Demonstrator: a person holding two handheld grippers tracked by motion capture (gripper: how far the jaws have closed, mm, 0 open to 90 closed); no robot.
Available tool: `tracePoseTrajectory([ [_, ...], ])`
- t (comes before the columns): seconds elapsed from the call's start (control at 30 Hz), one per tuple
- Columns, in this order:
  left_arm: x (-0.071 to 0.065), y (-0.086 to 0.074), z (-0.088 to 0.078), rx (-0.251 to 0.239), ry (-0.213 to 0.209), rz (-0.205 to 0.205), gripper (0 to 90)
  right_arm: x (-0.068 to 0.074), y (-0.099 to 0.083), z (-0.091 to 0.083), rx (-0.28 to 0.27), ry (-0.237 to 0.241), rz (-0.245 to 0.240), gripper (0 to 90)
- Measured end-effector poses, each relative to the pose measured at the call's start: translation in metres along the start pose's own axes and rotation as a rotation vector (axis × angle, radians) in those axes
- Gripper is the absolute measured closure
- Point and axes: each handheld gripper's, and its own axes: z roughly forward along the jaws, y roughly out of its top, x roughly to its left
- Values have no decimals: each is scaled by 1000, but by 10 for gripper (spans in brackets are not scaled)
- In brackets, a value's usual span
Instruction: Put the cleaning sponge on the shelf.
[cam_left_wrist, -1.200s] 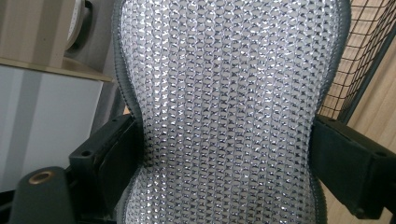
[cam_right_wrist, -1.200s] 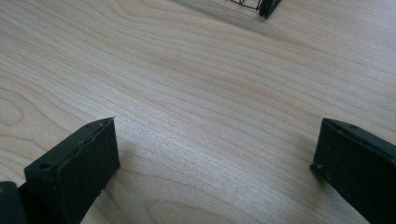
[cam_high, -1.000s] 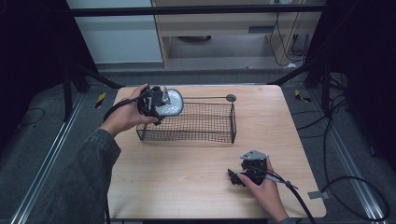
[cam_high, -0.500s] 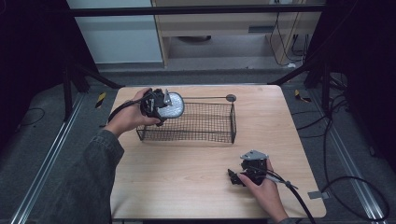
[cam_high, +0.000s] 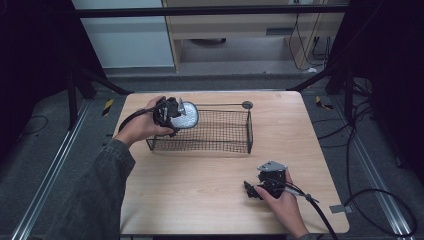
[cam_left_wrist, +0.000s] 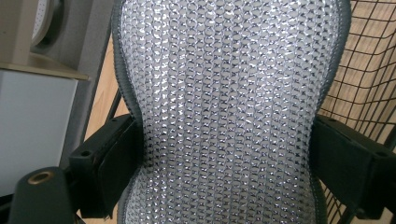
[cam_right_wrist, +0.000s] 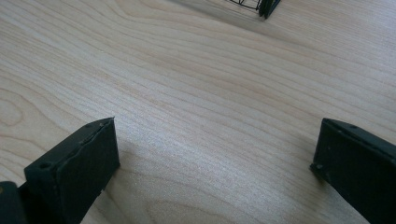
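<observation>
Left gripper (cam_high: 172, 114) up at the near-left corner of the wire basket (cam_high: 220, 135), jaws clamped on the narrow waist of a silver mesh pad (cam_high: 186, 114). Pad held above the basket's left rim, not yet down inside. Seen close from the left gripper view: shiny woven mesh pad (cam_left_wrist: 224, 107) with a grey edge, pinched on both sides by the black jaws, basket wires (cam_left_wrist: 369, 74) just to its right. Over on the near-right of the wooden table (cam_high: 200, 190), right gripper (cam_high: 252, 190) resting low on the surface, well apart from the basket, held in a hand (cam_high: 282, 200). From the right gripper view: jaws spread wide, bare wood grain (cam_right_wrist: 210, 116) between them, a corner of the basket (cam_right_wrist: 261, 7) at the top edge.
</observation>
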Motion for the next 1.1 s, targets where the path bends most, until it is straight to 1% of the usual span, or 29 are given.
tracePoseTrajectory([
  [0.07, 0, 1, 1, -1, -7, -3, 114, 0, 0, 0, -1, 0, -1, 4],
  [0.2, -1, 2, 4, 9, -7, -1, 110, 0, 0, 0, -1, -1, -2, 4],
  [0.4, 0, 3, 4, 1, -9, -6, 107, 0, 0, 0, -2, -2, -2, 4],
  [0.5, -1, 3, 5, 7, -13, 1, 107, 0, 0, 0, -2, -1, -2, 4],
  [0.7, -2, 4, 7, 8, -33, -3, 101, 0, 0, 0, 0, -1, 1, 4],
  [0.8, -2, 5, 8, 8, -31, -6, 91, 0, 0, 0, 0, -2, 1, 4],
  [0.87, -1, 5, 9, -4, -40, -25, 81, 0, 0, 0, -2, -3, -1, 4],
  [0.93, -1, 5, 9, 5, -47, -23, 72, 0, 0, 0, -2, -3, 0, 4],
  [1.07, -2, 5, 11, 4, -59, -33, 58, 0, 0, 0, -2, -2, 0, 4],
  [1.1, -3, 4, 13, 2, -75, -49, 53, 0, 0, 0, -2, -3, 0, 4],
])
